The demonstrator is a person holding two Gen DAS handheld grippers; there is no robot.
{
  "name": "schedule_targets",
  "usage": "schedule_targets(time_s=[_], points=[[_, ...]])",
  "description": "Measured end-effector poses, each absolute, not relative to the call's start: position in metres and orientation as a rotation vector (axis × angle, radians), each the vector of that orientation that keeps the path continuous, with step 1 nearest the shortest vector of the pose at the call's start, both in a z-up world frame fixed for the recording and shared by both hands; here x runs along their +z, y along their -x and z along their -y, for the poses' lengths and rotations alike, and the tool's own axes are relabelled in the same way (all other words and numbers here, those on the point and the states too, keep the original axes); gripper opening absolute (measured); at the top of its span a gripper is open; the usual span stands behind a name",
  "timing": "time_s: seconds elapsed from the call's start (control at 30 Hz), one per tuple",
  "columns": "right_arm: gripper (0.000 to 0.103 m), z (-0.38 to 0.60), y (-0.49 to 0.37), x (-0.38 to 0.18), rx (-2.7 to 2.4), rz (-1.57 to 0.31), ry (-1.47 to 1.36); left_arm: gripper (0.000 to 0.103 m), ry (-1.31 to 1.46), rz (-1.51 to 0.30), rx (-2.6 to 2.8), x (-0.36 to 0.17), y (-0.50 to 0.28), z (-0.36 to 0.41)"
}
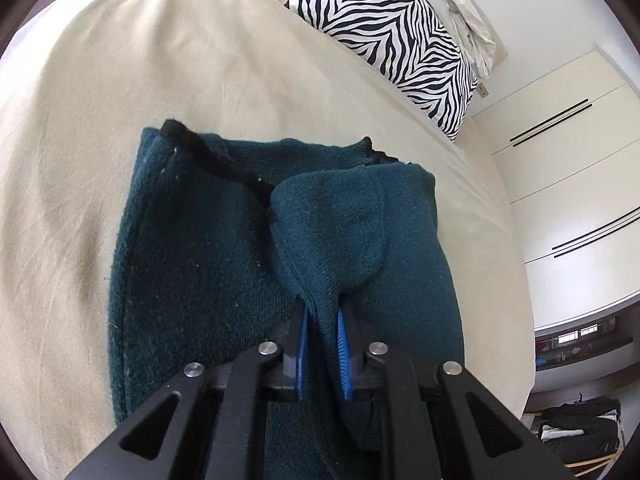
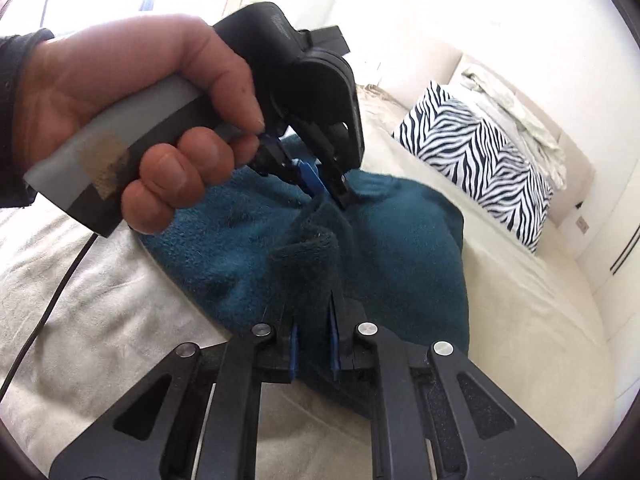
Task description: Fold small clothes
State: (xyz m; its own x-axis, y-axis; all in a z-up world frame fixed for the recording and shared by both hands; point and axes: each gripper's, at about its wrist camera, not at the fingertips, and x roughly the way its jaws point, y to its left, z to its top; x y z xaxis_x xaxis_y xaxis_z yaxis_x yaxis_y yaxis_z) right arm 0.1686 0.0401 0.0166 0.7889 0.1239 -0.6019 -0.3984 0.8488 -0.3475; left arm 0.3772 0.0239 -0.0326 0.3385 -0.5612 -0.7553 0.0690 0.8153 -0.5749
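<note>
A dark teal knitted garment (image 1: 192,248) with a black trim (image 1: 224,164) lies on a beige bed sheet (image 1: 160,60). My left gripper (image 1: 320,308) is shut on a raised fold of the garment, with the blue pads either side of the cloth. In the right wrist view the garment (image 2: 400,248) is bunched up. My right gripper (image 2: 312,312) is shut on another fold of it. The left gripper (image 2: 326,188), held by a hand (image 2: 132,120), pinches the cloth just beyond.
A zebra-striped pillow (image 1: 400,40) and crumpled white bedding (image 1: 464,4) lie at the head of the bed. The pillow also shows in the right wrist view (image 2: 480,160). White wardrobe doors (image 1: 572,168) stand to the right. A black cable (image 2: 44,312) hangs over the sheet.
</note>
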Motion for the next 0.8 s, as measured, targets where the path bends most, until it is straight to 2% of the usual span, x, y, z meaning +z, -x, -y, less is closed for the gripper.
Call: schedule_targets(time_s=[0.27,0.6,0.67,0.77,0.8], points=[[0.007,-0.064,-0.168,0.024,0.371,-0.557,0.475,0.012,0.442,-1.089,-0.405,-0.006,-0.382,-0.062],[0.008,-0.092,-0.177,0.007,0.500,-0.602,0.429,0.013,0.465,-1.098,-0.341,-0.035,-0.384,-0.110],[0.012,-0.091,-0.187,-0.009,0.513,-0.670,0.405,0.017,0.454,-1.110,-0.323,-0.045,-0.385,-0.109],[0.013,-0.080,-0.187,-0.023,0.506,-0.726,0.355,0.033,0.490,-1.086,-0.311,-0.049,-0.379,-0.118],[0.018,-0.073,-0.185,-0.022,0.518,-0.726,0.334,0.039,0.503,-1.075,-0.293,-0.047,-0.376,-0.124]])
